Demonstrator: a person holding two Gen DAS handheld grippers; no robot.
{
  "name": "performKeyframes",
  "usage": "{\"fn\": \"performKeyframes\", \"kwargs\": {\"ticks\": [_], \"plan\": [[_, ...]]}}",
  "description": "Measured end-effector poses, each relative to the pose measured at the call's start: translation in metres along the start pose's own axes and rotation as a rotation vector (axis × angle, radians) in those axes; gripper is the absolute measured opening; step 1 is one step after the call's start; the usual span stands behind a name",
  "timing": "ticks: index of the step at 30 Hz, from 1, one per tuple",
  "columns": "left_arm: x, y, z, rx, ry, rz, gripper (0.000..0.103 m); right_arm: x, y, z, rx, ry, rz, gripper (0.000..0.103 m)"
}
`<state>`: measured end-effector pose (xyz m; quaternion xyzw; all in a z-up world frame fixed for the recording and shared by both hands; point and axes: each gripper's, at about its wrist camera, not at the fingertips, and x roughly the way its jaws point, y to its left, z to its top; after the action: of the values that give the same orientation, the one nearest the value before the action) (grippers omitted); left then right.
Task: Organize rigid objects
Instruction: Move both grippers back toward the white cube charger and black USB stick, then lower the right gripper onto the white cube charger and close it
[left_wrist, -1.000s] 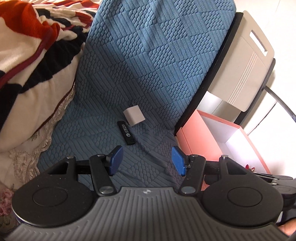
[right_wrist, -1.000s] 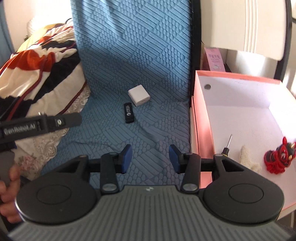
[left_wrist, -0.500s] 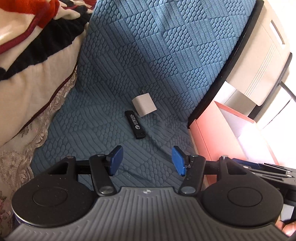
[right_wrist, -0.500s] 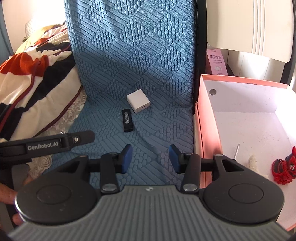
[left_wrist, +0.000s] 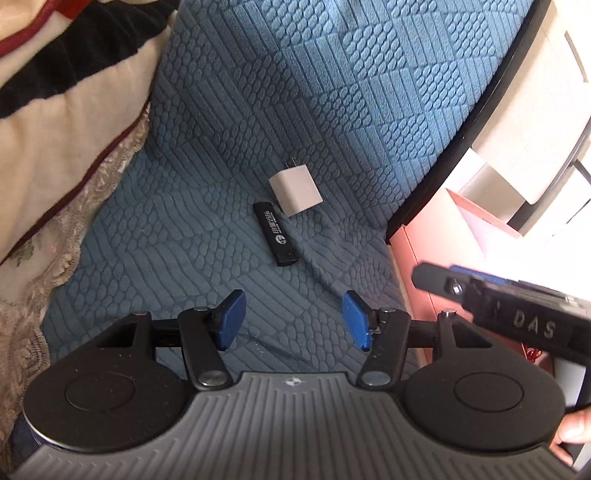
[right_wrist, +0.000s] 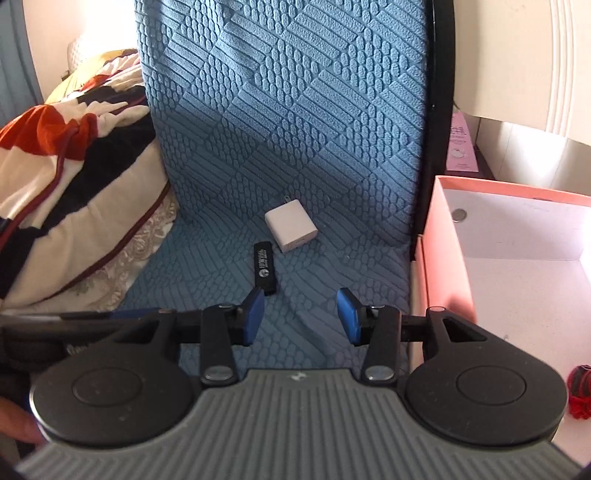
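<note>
Lighter (left_wrist: 275, 234) lengthwise toward white charger (left_wrist: 295, 190)

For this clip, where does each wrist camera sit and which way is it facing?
Left wrist: on the left gripper, angled down at the blue cushion; its own open jaws show, with the right gripper and a fingertip at right.
Right wrist: on the right gripper, angled down at the cushion and the pink box; its own open jaws show, with the left gripper and a fingertip at left.
Shared: white charger, black stick, striped blanket, cushion, box.
</note>
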<state>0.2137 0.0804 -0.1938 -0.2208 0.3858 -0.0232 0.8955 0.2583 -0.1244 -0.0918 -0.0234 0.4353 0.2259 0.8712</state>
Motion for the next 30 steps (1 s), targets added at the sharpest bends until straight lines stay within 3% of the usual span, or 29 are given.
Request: {"fn": "performKeyframes", "kwargs": {"ticks": [7,13,16,30], "plan": [[0.015,0.008,0.009,-0.075,0.038,-0.024,0.064,0.017,0.005,0.014,-0.023,-0.011,0.030,0.047],[0.036,0.008,0.018,-0.071,0.062,-0.039,0.064,0.037,-0.001,0.029,-0.014,-0.008,0.044,0.047],[0.045,0.016,0.023,-0.136,0.073,-0.071,0.064,0.050,-0.007,0.036,-0.008,0.002,0.043,0.047],[0.073,0.032,0.038,-0.202,0.081,-0.016,0.064,0.101,-0.015,0.052,0.004,0.064,0.052,0.047]]}}
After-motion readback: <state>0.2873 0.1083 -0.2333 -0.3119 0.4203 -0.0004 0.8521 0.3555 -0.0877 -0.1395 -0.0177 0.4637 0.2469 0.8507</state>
